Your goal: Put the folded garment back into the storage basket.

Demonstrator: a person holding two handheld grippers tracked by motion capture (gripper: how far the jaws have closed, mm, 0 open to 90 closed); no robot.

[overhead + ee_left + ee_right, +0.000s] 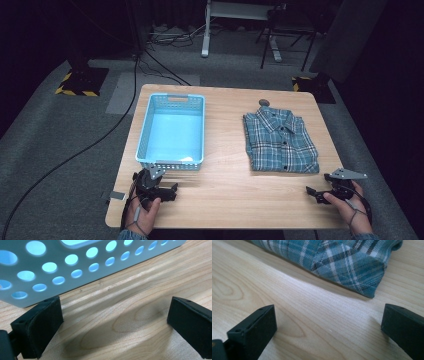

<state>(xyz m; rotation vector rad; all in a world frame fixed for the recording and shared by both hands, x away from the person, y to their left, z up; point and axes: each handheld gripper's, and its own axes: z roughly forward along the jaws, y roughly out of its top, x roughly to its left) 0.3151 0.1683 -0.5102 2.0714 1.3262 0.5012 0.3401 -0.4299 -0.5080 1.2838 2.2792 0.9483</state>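
Folded plaid shirt (pixel 281 140) beside blue basket (pixel 172 131); both grippers spread wide.

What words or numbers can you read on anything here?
None can be read.
Blue basket: plain walls with holes, no label.
Folded plaid shirt: no readable tag.
Wooden table: only grain.
Yellow-and-black striped floor markings: a warning pattern, no words.
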